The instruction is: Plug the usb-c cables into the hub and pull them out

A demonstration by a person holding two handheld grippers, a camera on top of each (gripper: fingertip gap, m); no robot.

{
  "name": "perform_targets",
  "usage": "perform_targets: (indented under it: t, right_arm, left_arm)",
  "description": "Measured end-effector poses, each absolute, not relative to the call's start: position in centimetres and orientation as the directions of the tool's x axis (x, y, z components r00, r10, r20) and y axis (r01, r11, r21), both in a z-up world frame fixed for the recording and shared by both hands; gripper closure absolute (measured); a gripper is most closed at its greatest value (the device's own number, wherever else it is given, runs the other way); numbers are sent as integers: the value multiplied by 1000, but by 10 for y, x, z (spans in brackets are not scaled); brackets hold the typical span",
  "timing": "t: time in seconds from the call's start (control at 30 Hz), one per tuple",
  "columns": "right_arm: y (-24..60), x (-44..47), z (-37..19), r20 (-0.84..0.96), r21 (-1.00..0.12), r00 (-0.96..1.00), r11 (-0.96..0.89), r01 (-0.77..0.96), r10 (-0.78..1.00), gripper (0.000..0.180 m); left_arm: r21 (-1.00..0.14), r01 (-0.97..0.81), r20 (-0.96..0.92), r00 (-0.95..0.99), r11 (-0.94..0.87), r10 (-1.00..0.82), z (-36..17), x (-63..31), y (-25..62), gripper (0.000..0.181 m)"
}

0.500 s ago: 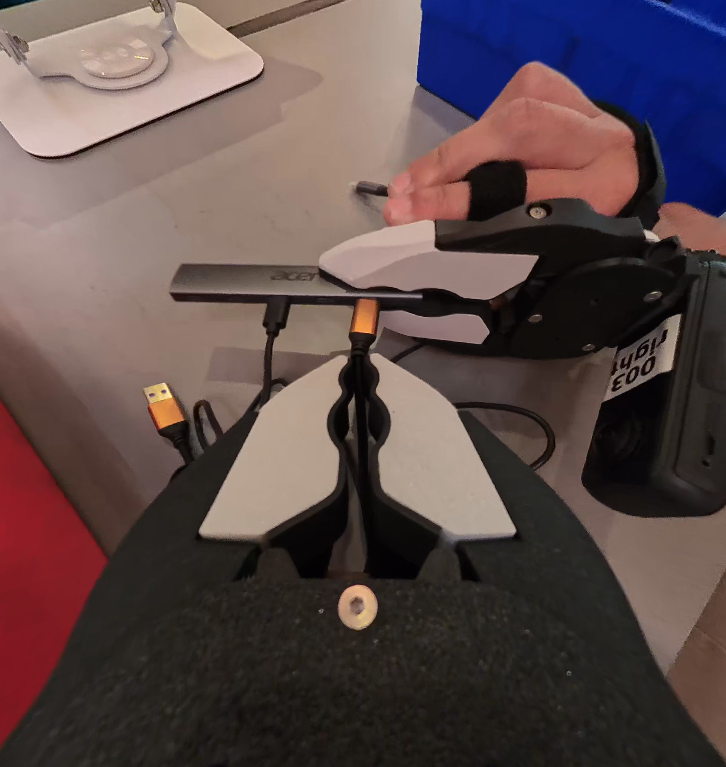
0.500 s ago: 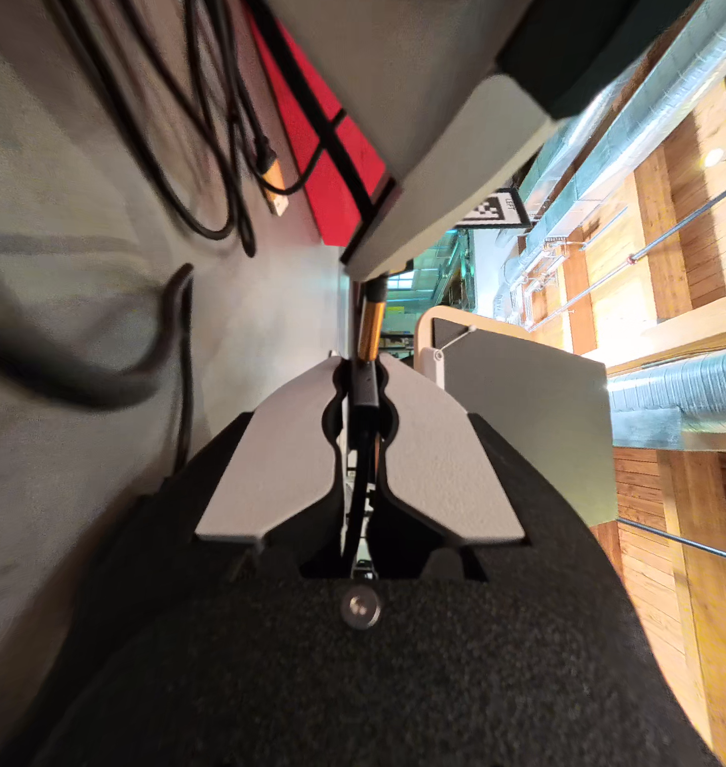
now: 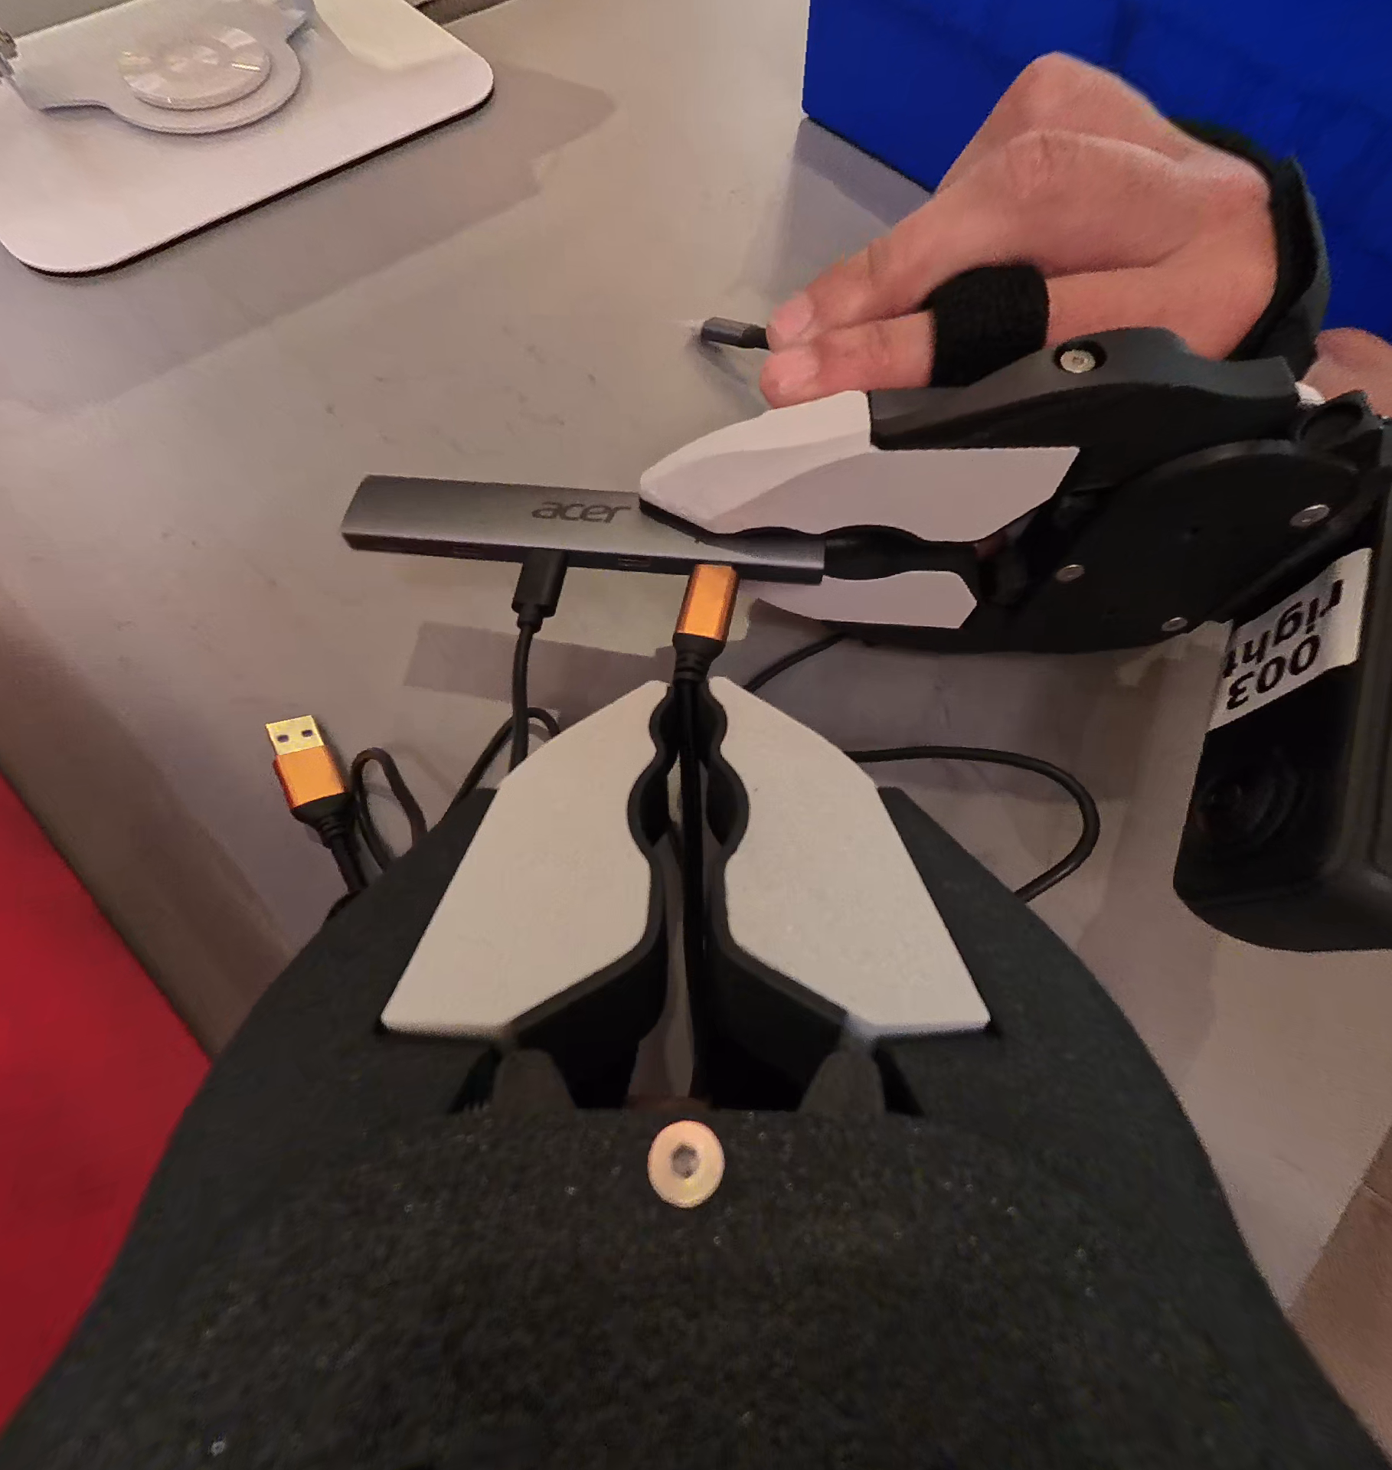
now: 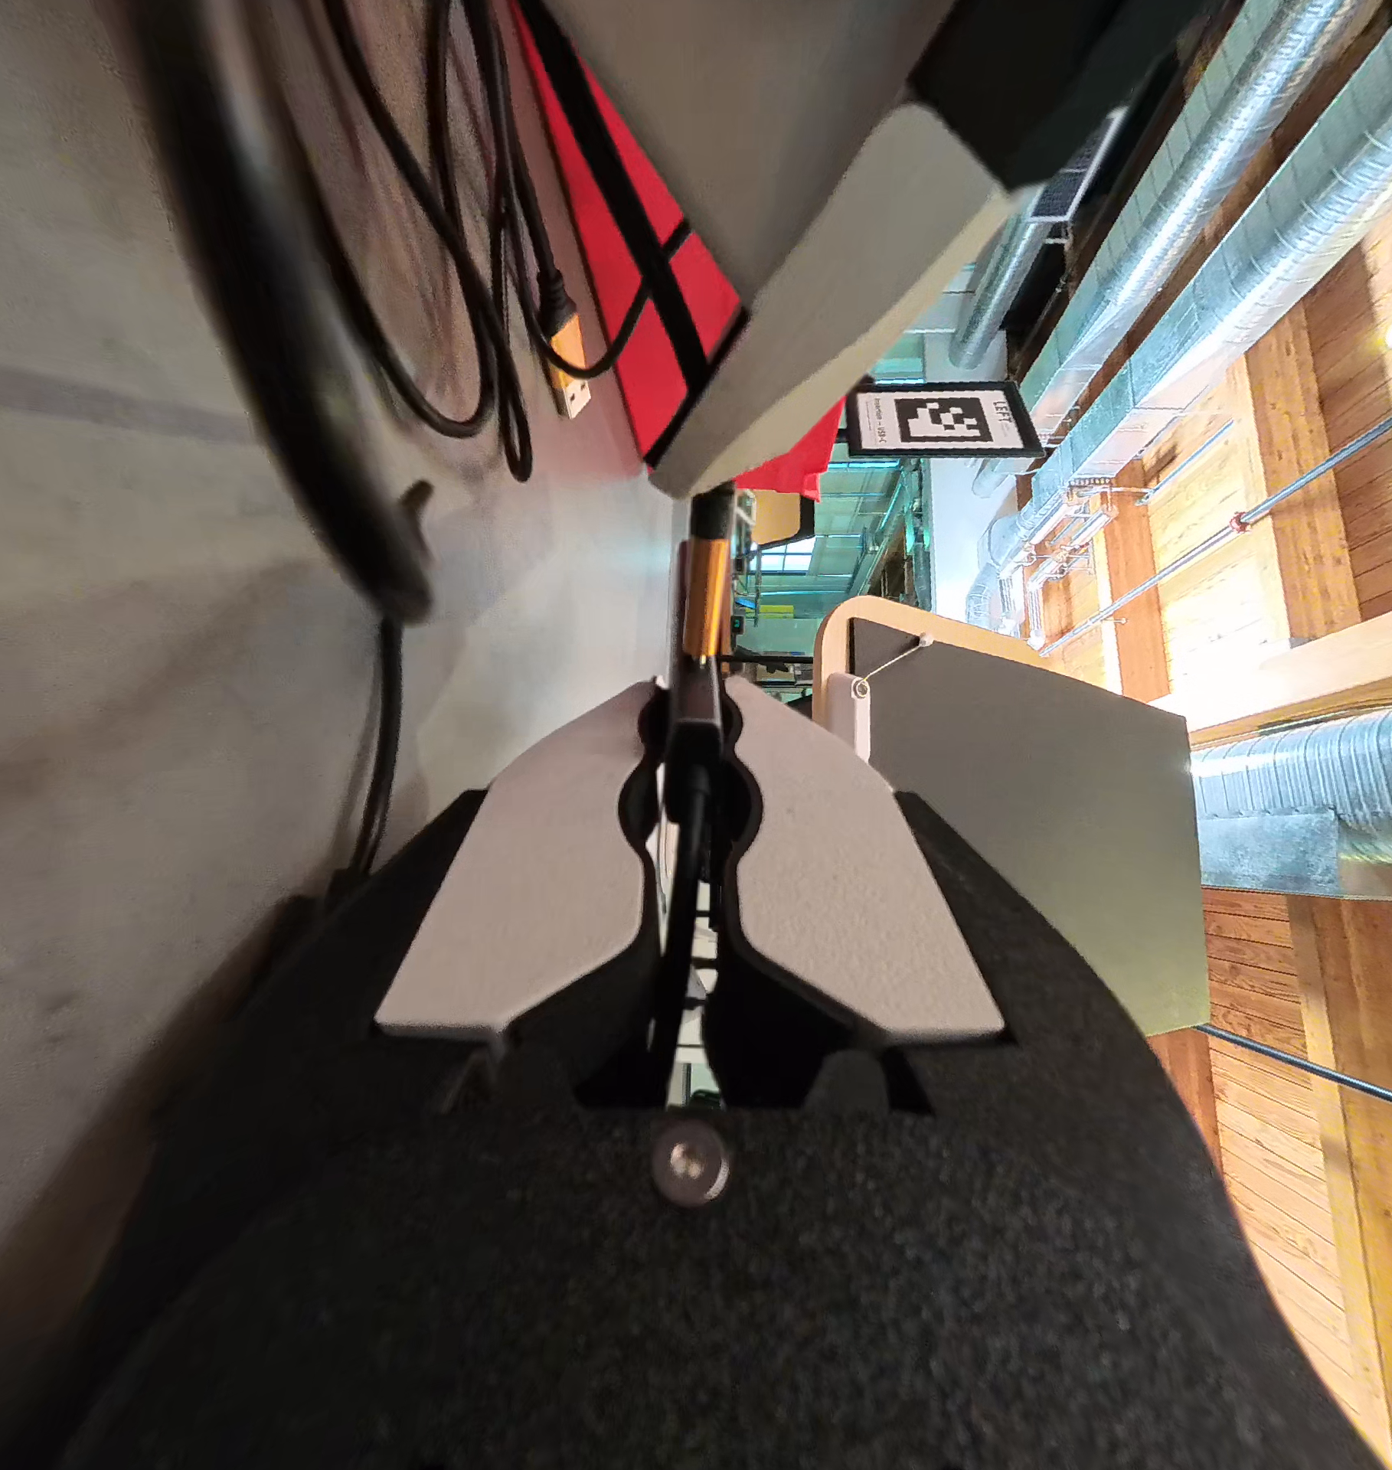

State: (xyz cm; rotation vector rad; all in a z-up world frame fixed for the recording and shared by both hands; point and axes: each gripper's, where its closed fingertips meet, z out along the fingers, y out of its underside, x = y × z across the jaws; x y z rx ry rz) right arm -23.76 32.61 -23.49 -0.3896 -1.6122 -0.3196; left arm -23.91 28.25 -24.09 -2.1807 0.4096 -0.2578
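Left gripper [image 3: 689, 700] jaws pinched on the black cord just behind the orange USB-C plug [image 3: 706, 598], seated square in the hub [image 3: 518, 521] long edge; right gripper [image 3: 764, 549] clamping the hub's near end.

Writing shows on three things: a brand mark on top of the grey hub [image 3: 518, 517], a white sticker [image 3: 1285, 644] on the right gripper's camera housing, and a black-and-white marker card [image 4: 943, 419] far behind the worktop.
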Motion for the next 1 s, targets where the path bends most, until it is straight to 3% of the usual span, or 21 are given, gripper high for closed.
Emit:
perform_targets:
  t: [0.5, 0.87, 1.0]
  right_arm:
    - [333, -234, -240, 987, -65, -85, 829, 556, 134, 171]
    - [341, -234, -240, 987, -72, -85, 841, 536, 139, 171]
    - [349, -233, -236, 984, -102, -65, 823, 559, 166, 170]
  left_arm:
    - [-813, -236, 13, 907, -533, -422, -246, -235, 287, 179]
    - [-824, -183, 59, 914, -537, -401, -246, -234, 292, 178]
    - [-873, -109, 98, 916, -475, -389, -211, -235, 269, 158]
